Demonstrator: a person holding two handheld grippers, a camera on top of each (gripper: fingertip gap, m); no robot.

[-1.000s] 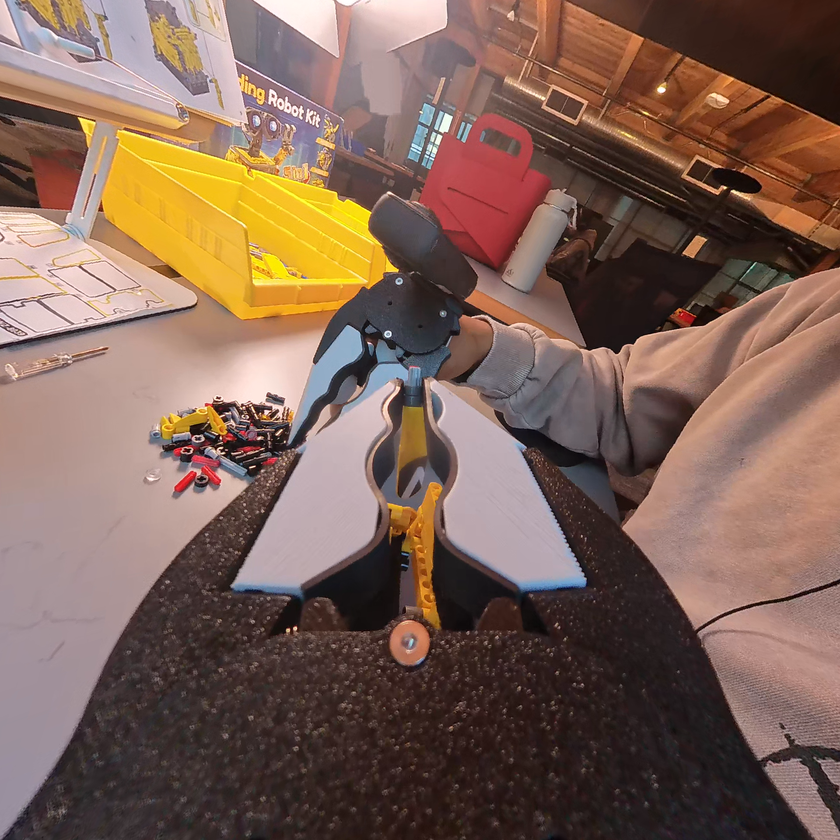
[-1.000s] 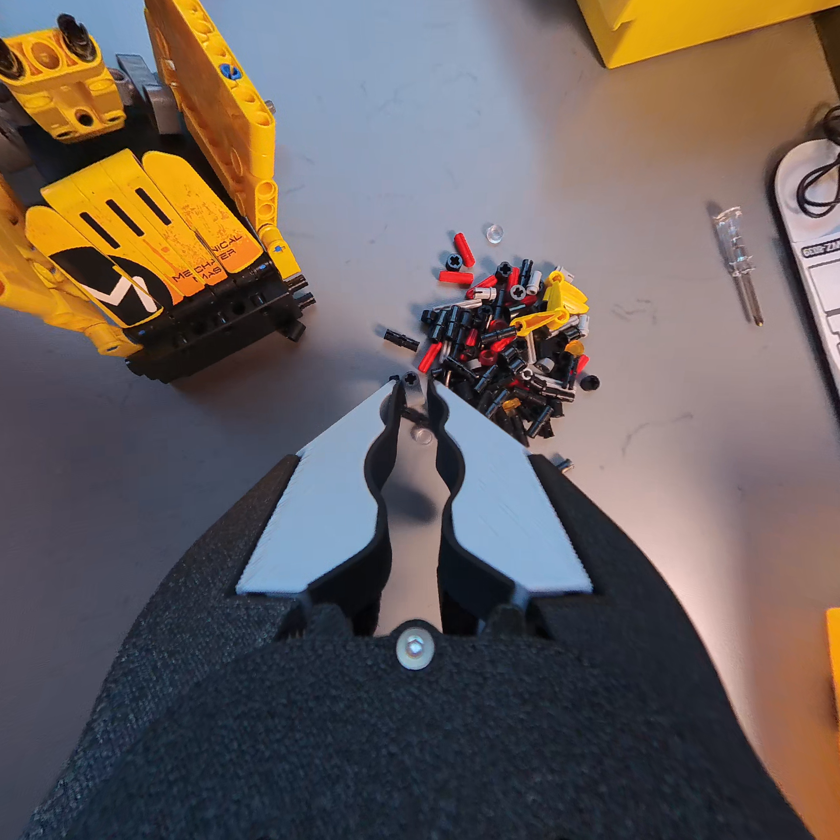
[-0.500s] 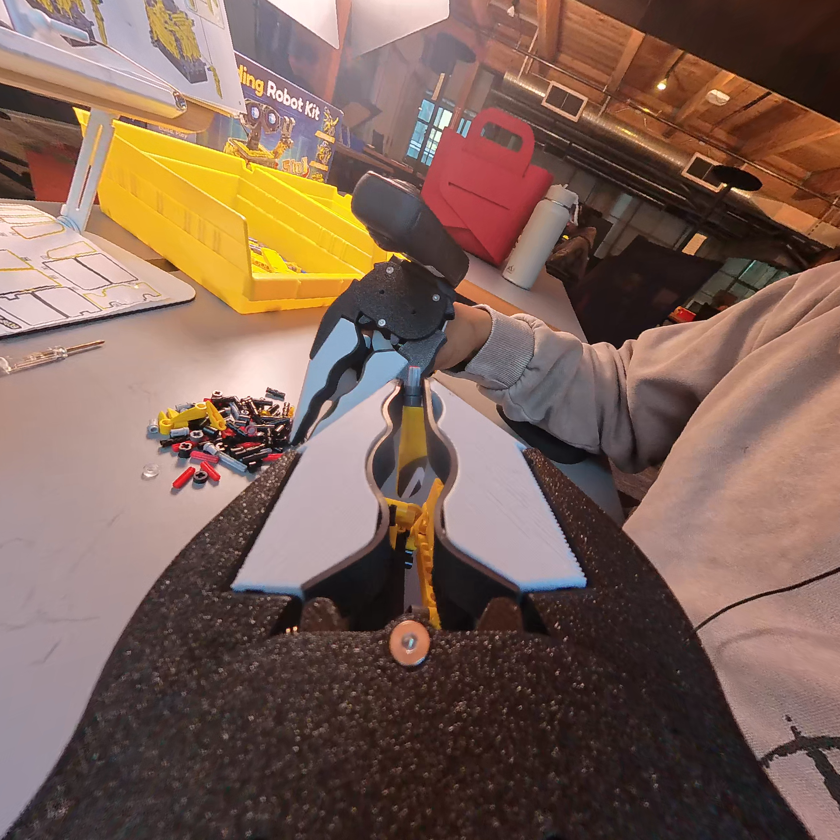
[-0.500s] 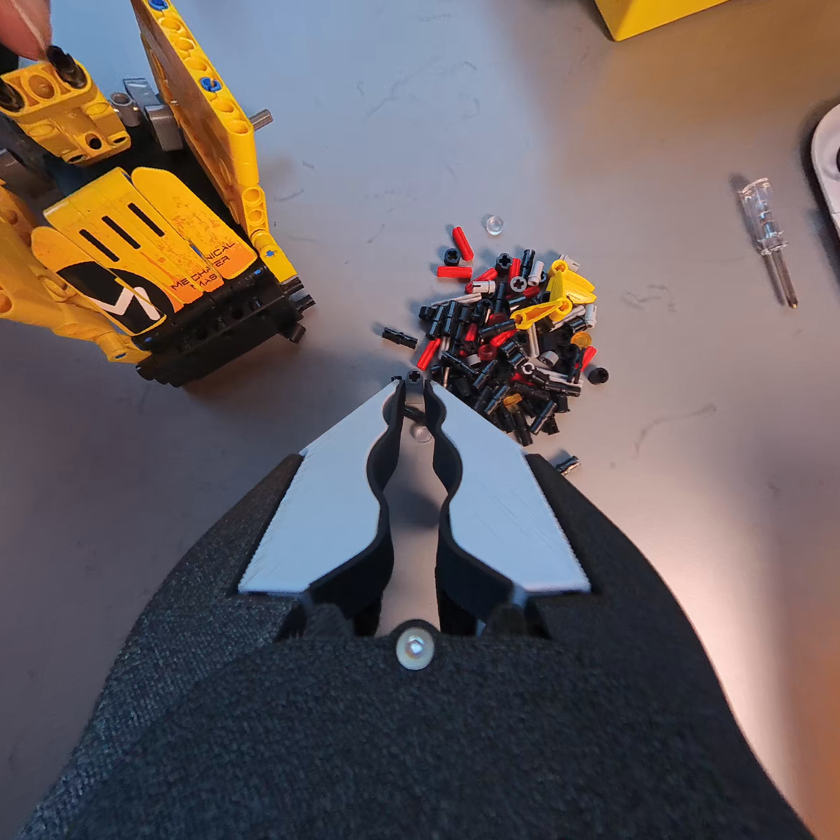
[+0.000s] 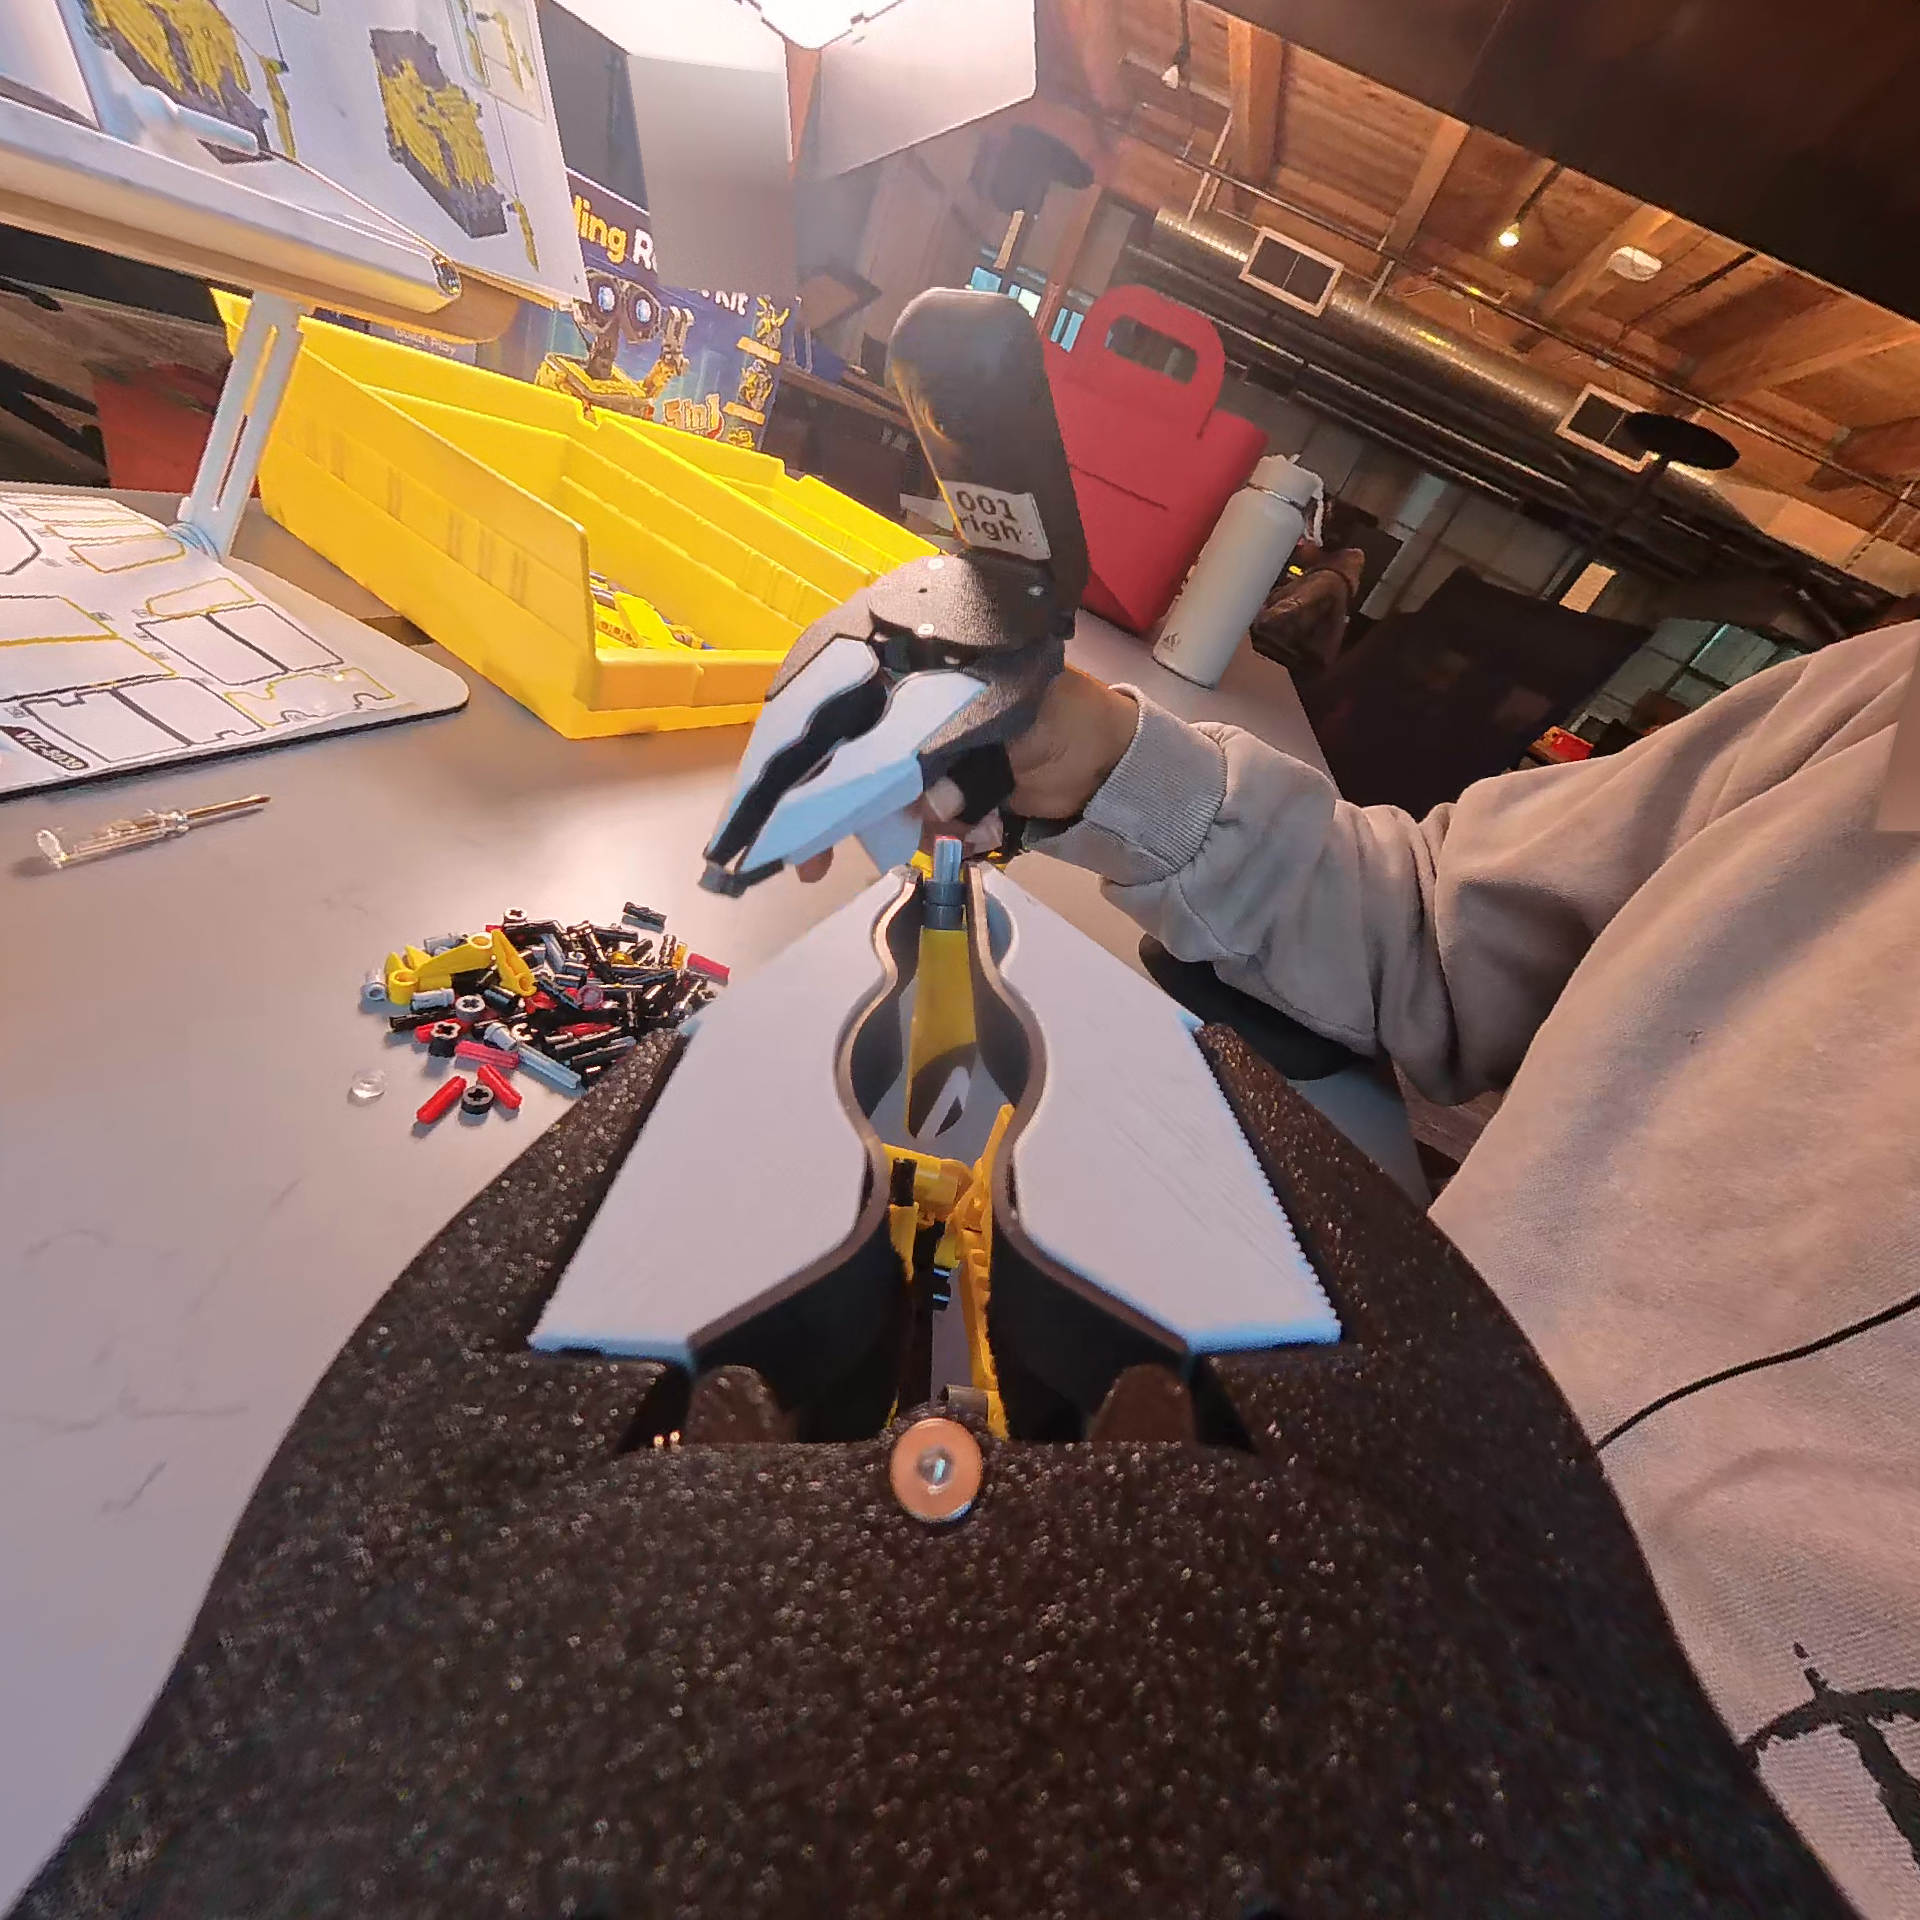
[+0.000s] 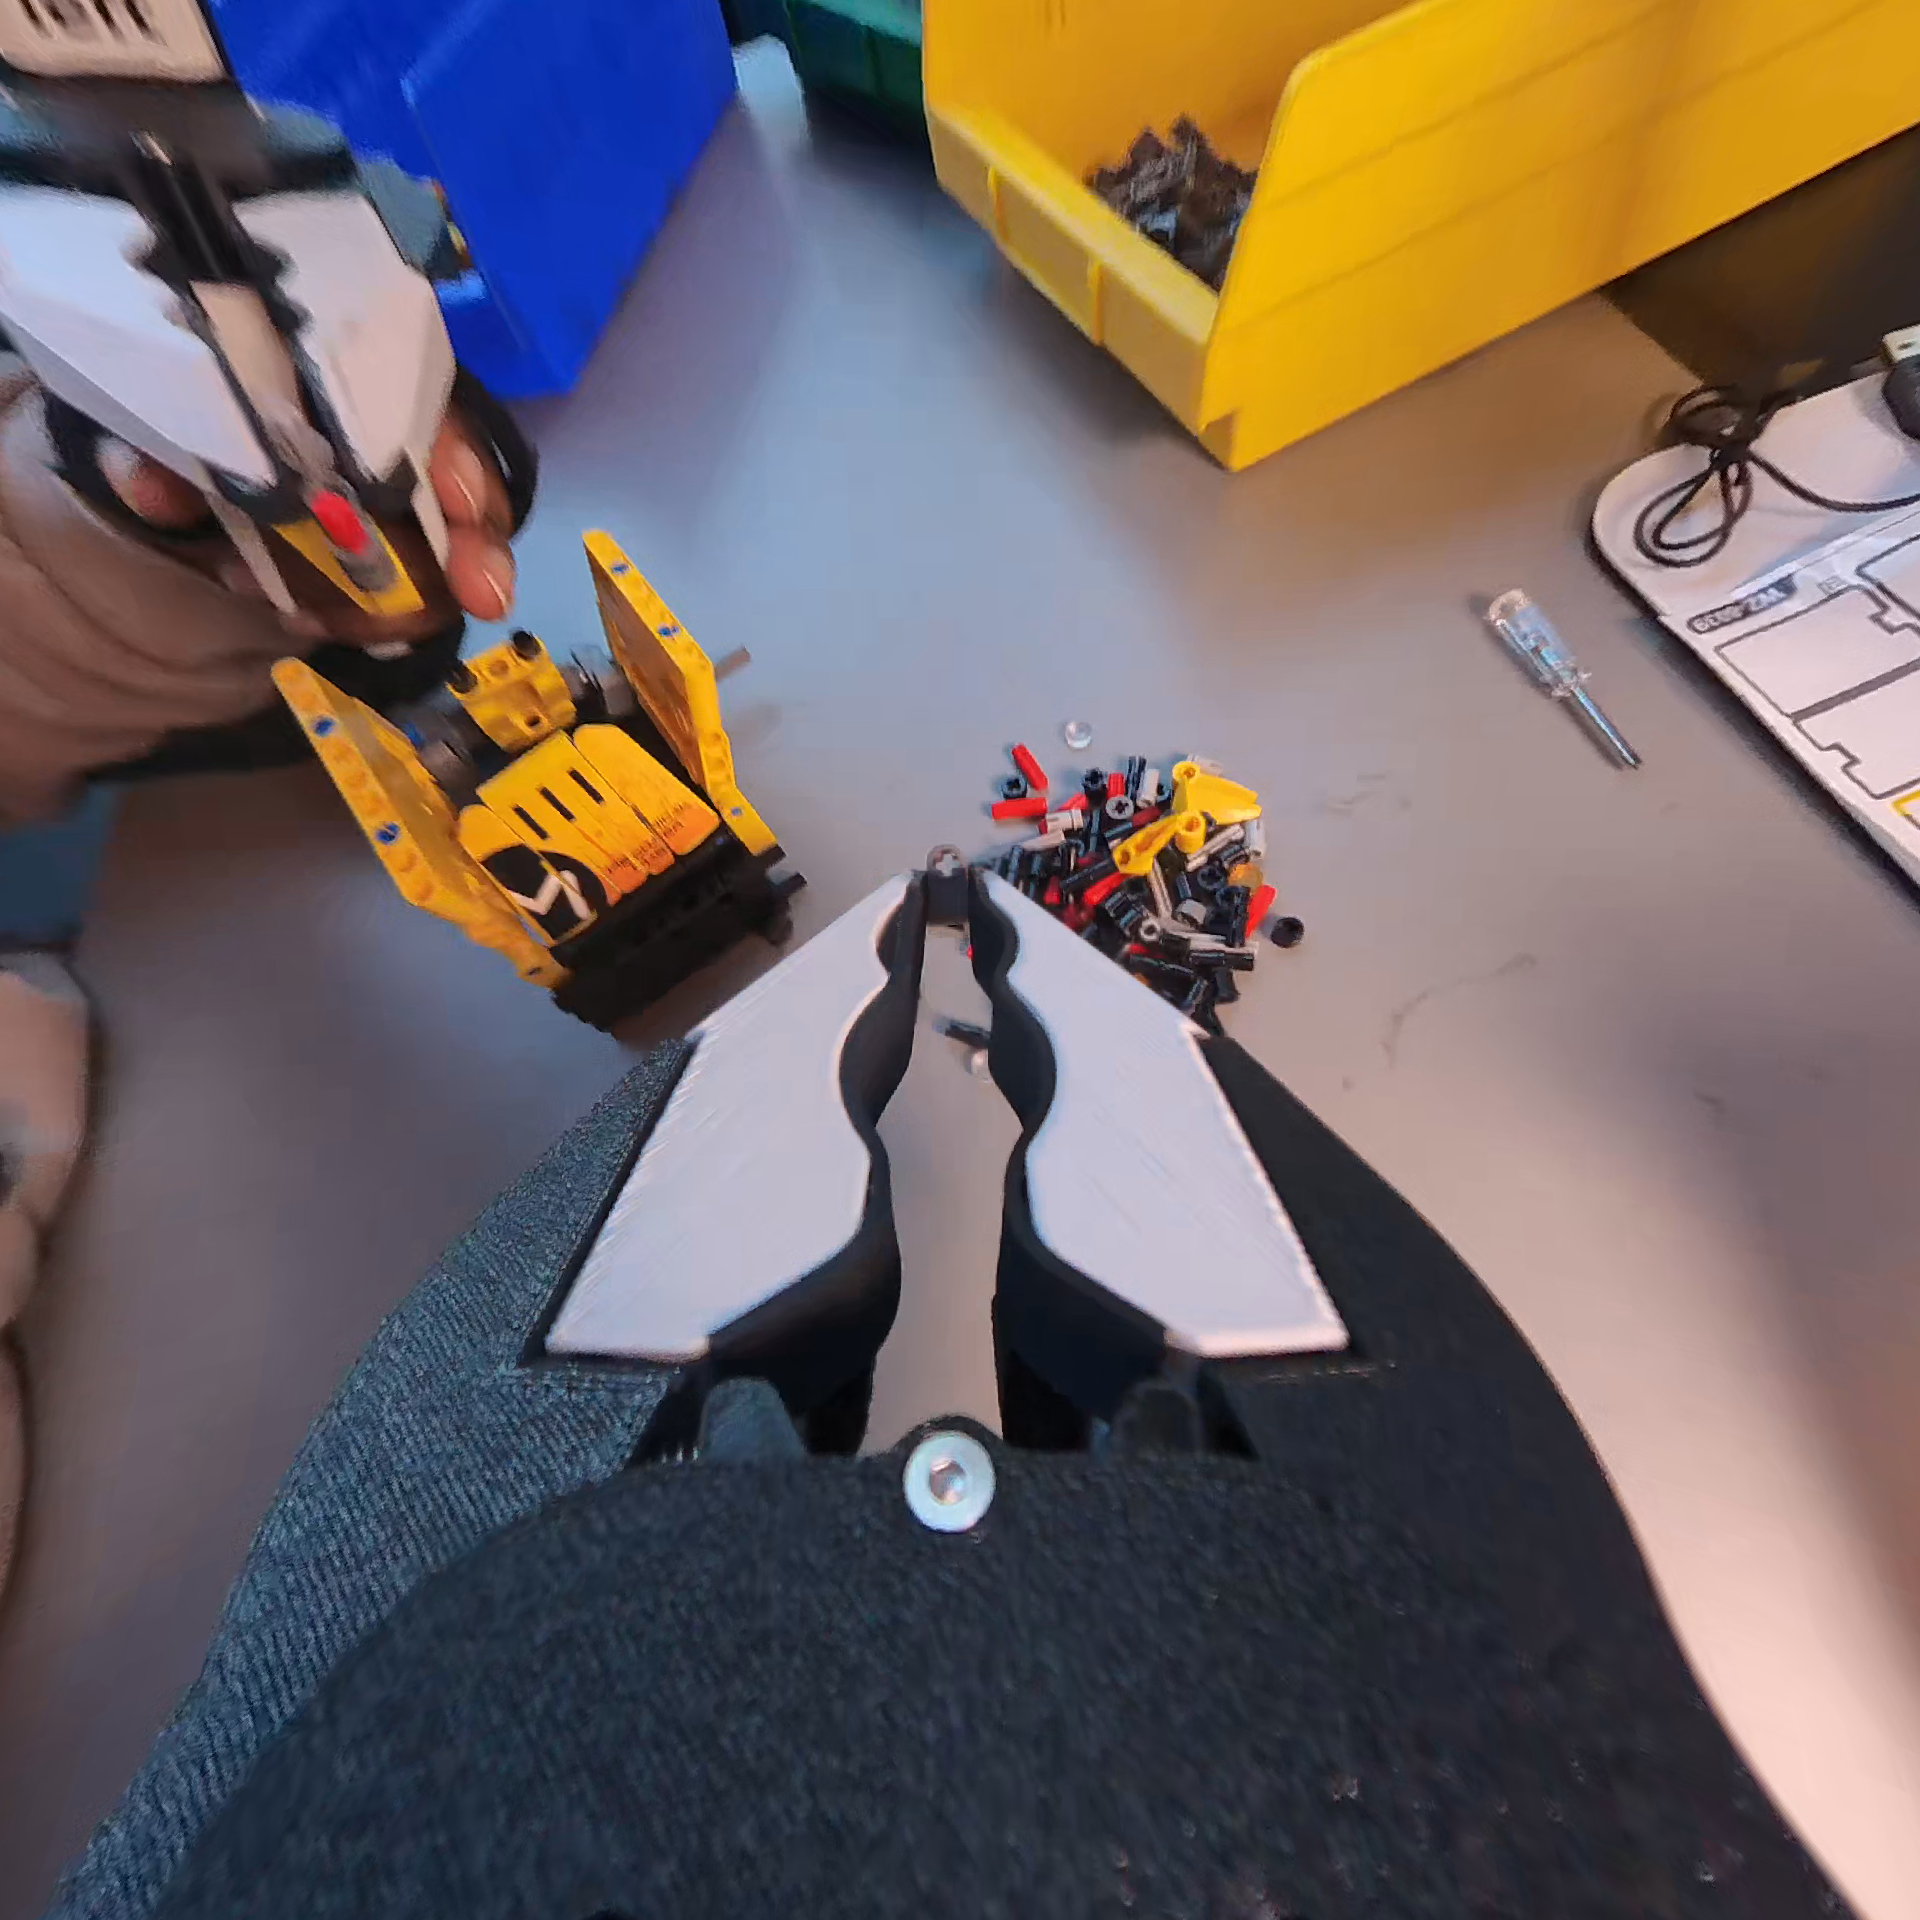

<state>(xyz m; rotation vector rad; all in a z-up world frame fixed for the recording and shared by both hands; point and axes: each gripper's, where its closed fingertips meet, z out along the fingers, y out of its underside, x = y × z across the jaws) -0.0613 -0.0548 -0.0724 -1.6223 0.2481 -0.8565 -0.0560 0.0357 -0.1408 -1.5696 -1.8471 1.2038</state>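
Note:
My left gripper (image 5: 945, 883) is shut on a yellow beam (image 5: 940, 997) with a grey connector and a red pin at its end. It also shows in the right wrist view (image 6: 332, 530), held just above the yellow and black brick model (image 6: 582, 831) on the grey table. I cannot tell whether the beam touches the model. My right gripper (image 6: 943, 881) is shut on a small black pin (image 6: 943, 888), lifted beside the pile of small black, red and yellow parts (image 6: 1143, 873). The right gripper also shows in the left wrist view (image 5: 732, 878), above that pile (image 5: 540, 1003).
Yellow bins (image 5: 582, 540) stand at the back, one holding black parts (image 6: 1174, 197). A blue bin (image 6: 561, 156) is behind the model. A clear-handled screwdriver (image 6: 1558, 675), a white outlined mat (image 6: 1818, 644) with a black cable, and an instruction sheet on a stand (image 5: 312, 135) are nearby. Spacing between my two grippers at the tips: around 12 cm.
My right gripper has risen and pulled back from the pile with the pin in it. My left gripper with the yellow beam has come into the right wrist view, over the model.

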